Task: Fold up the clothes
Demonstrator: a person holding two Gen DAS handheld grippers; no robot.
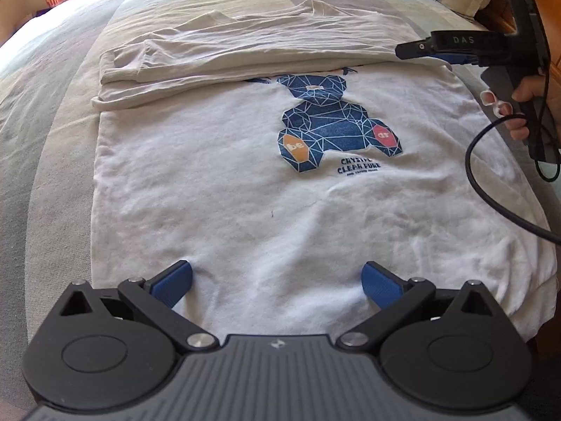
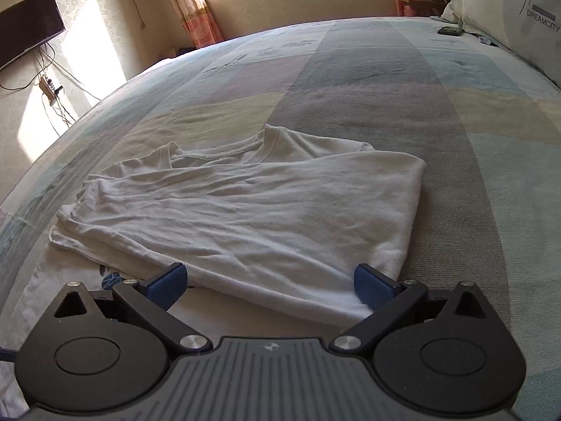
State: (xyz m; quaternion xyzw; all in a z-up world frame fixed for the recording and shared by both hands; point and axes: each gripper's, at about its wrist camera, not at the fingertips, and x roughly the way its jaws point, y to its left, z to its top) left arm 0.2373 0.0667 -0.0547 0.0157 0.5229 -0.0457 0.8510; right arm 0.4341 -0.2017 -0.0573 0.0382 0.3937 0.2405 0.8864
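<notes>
A white T-shirt (image 1: 217,182) with a blue bear print (image 1: 333,122) lies flat on the bed, its upper part folded over into a creased band (image 1: 245,52). My left gripper (image 1: 277,282) hovers open over the shirt's near hem, nothing between its blue pads. The right gripper (image 1: 452,49), held by a hand, shows side-on at the folded band's right end. In the right wrist view, that right gripper (image 2: 270,284) stands open above the folded layer (image 2: 245,210), with the collar (image 2: 256,147) beyond.
The bed (image 2: 350,70) has a striped pastel cover. A pillow (image 2: 526,17) and a small dark object (image 2: 450,30) lie at its far right. A black cable (image 1: 491,189) hangs from the right gripper over the shirt's right edge. A wall, curtains and window stand beyond.
</notes>
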